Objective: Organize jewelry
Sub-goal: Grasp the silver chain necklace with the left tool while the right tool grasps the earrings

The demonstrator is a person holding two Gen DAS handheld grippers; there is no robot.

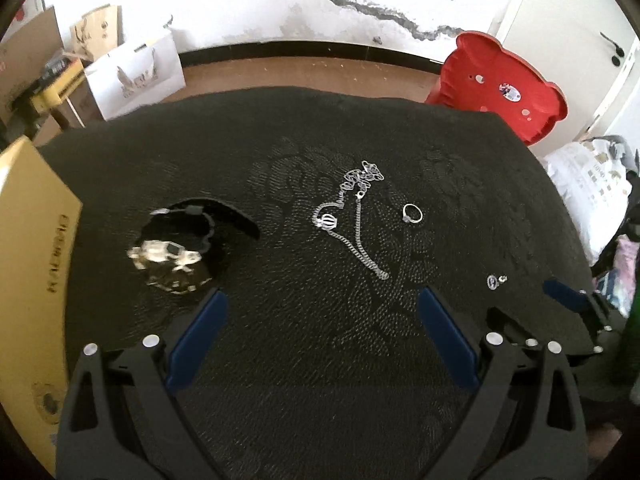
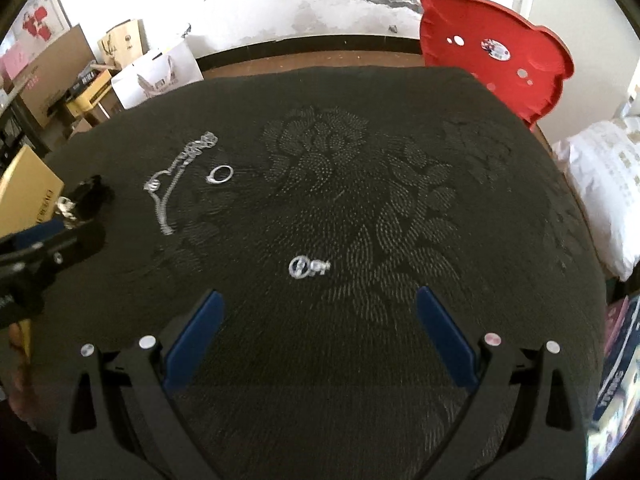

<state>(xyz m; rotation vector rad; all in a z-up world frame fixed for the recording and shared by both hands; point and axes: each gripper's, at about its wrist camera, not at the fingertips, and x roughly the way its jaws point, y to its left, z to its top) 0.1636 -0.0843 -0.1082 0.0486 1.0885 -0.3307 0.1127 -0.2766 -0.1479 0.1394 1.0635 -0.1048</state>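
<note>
Hovering low over the dark embroidered worktop (image 1: pixel 304 360), left claw (image 1: pixel 322 300) spread wide, blue fingers (image 1: pixel 198 338) gripping nothing. Sitting just ahead of its left finger, a small black jewelry pouch (image 1: pixel 192 240), mouth gaping, something gold and shiny showing inside, blurred. Lying near the middle of the cloth, a silver chain necklace (image 1: pixel 352 216) with a round ribbed pendant, tangled at the far end and trailing toward the claw. Resting just right of the chain and apart from it, a silver ring (image 1: pixel 412 213). Waiting nearer the right edge, a pair of small earrings (image 1: pixel 496 281), touching or nearly so.

Holding off to the right, right claw (image 2: pixel 318 298) also gaping wide and empty, earrings (image 2: pixel 309 267) lying just ahead between its fingers, not touched. Showing farther off to its left, ring (image 2: pixel 220 174) and necklace (image 2: pixel 176 176), with pouch (image 2: pixel 86 200) at the far left beside the other claw's blue finger.

Standing behind the worktop, a red bear-shaped plastic stool (image 1: pixel 500 84) and a white paper bag (image 1: pixel 136 76); leaning at the left, a tan cardboard box (image 1: pixel 32 280).
</note>
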